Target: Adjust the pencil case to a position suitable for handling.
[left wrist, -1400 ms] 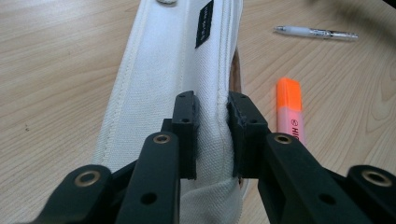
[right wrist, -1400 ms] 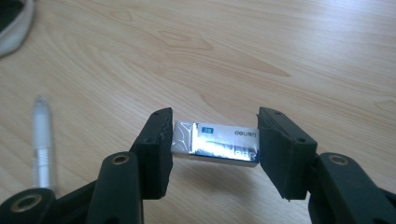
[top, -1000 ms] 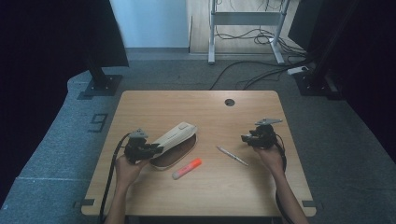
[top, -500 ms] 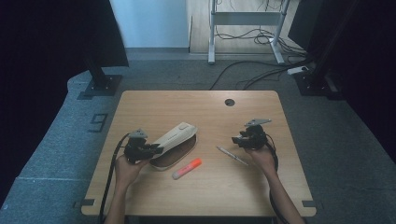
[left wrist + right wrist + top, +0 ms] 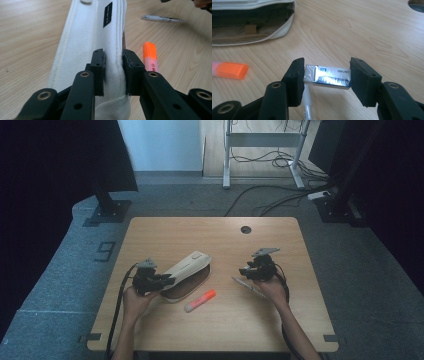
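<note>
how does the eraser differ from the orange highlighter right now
The eraser is clamped between the right tongs; the orange highlighter lies free on the table, ungripped. The eraser is a short block in a dark printed sleeve; the highlighter is a longer stick with a bright orange cap. Both sit near the open pencil case.

"deli" and "ERASER" on the eraser point(image 5: 327, 76) sleeve; a "9" on the grey floor point(image 5: 104, 251).

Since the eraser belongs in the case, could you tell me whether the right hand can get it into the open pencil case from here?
Probably yes: the right tongs hold the eraser, the pencil case gapes toward them, and bare table lies between.
</note>
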Demonstrator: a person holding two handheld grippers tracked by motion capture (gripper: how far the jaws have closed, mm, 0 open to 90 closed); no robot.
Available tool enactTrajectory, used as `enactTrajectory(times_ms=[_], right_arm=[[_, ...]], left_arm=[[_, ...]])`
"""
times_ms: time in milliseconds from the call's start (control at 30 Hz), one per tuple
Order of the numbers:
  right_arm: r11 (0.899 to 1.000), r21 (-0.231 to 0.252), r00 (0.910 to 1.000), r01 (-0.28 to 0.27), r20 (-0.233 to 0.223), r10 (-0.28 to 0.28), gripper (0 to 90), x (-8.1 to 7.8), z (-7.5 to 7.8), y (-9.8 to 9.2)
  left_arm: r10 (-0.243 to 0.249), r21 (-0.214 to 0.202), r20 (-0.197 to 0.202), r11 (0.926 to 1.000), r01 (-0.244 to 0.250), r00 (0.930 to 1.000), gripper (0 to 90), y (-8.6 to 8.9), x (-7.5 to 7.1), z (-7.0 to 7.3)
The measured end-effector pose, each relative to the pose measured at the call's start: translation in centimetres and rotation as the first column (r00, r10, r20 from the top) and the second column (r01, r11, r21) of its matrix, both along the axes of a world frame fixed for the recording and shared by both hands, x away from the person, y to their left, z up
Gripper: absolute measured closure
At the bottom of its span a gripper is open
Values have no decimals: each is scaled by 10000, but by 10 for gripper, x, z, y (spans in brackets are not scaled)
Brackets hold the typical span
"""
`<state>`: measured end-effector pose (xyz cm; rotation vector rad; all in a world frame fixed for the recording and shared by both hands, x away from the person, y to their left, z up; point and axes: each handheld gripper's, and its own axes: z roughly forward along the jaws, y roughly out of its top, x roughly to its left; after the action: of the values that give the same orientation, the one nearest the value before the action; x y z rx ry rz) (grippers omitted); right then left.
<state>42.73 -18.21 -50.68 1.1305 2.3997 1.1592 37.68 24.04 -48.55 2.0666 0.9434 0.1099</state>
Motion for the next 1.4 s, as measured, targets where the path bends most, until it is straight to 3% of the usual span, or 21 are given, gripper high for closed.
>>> enactTrajectory(times_ms=[333, 667, 1400], right_arm=[[9991, 44, 9991, -416, 17, 416, 462, 1, 2, 24], [9970, 385, 9977, -672, -70, 675, 462, 2, 3, 39], [9880, 34, 9880, -1545, 57, 1545, 463, 4, -2, 91]], left_arm=[[79, -123, 16, 9999, -79, 10000, 722, 1, 0, 0], [245, -296, 122, 9993, -242, 9996, 743, 3, -1, 3], [299, -339, 119, 9990, -295, 9995, 747, 2, -1, 5]])
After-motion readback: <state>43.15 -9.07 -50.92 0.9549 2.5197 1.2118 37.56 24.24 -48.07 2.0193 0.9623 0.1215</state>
